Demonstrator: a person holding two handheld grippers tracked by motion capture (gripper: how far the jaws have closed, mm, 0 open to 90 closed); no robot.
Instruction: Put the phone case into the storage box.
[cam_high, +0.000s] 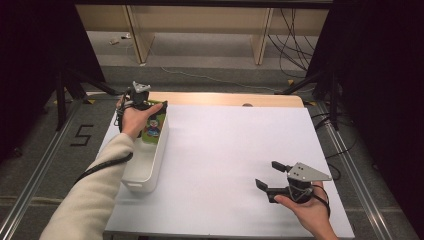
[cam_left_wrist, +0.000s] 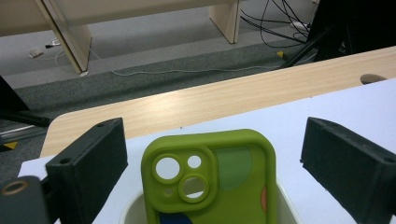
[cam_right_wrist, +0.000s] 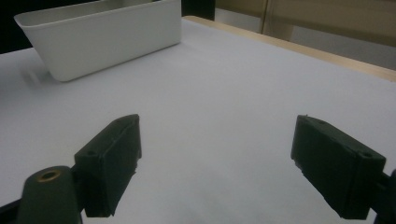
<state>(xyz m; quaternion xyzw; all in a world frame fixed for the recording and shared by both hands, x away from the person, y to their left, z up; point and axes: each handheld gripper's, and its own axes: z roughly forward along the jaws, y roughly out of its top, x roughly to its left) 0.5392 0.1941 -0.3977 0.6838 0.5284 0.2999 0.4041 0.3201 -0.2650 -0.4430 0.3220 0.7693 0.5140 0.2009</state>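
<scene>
A green phone case (cam_high: 153, 127) with a cartoon print stands upright in the far end of a white bin (cam_high: 147, 172). My left gripper (cam_high: 152, 107) is open around the case's top. In the left gripper view the case (cam_left_wrist: 210, 182) shows its camera cut-outs, and the two jaws of my left gripper (cam_left_wrist: 214, 135) stand well clear of its sides. The bin's rim (cam_left_wrist: 287, 200) curves below it. My right gripper (cam_high: 266, 173) hovers open over the white sheet at the front right, with nothing between its jaws (cam_right_wrist: 217, 126).
A white sheet (cam_high: 225, 150) covers the wooden table (cam_high: 225, 99). The bin (cam_right_wrist: 107, 37) sits along the sheet's left edge. Beyond the table lie a grey floor, cables (cam_high: 295, 45) and wooden furniture legs.
</scene>
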